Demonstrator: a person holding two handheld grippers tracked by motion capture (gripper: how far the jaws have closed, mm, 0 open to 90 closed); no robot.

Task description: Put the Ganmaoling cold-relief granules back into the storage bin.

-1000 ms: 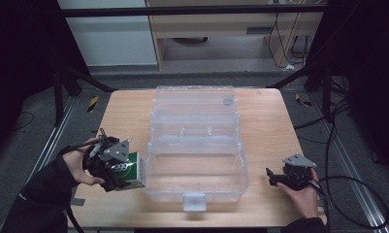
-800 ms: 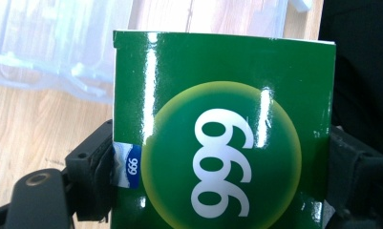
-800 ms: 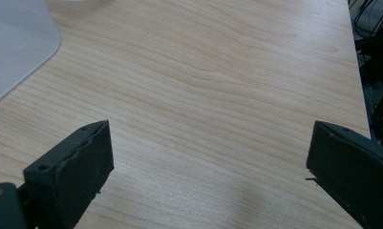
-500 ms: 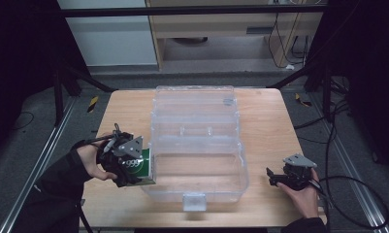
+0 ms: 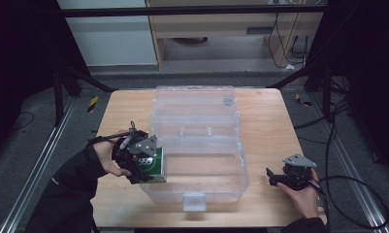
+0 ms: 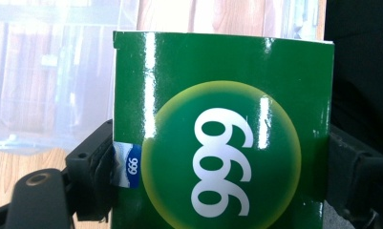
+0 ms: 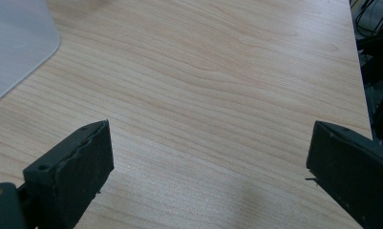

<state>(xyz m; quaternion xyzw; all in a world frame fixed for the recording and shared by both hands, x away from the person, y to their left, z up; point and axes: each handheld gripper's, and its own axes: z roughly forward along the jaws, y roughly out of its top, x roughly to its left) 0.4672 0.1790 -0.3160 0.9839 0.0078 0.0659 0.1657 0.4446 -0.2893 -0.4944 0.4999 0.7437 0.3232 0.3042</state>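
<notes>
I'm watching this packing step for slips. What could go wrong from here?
The green box, clamped in the left hand-held gripper, sits right at the left wall of the clear plastic bin; it might catch on the rim or push the light bin sideways. Its glossy faces could slip between the jaws.

Wooden table [image 5: 274, 126], grey floor [image 5: 32, 141]

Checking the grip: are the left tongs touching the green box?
Touching. In the left gripper view both black jaws press the sides of the green box, held by the left tongs.
</notes>
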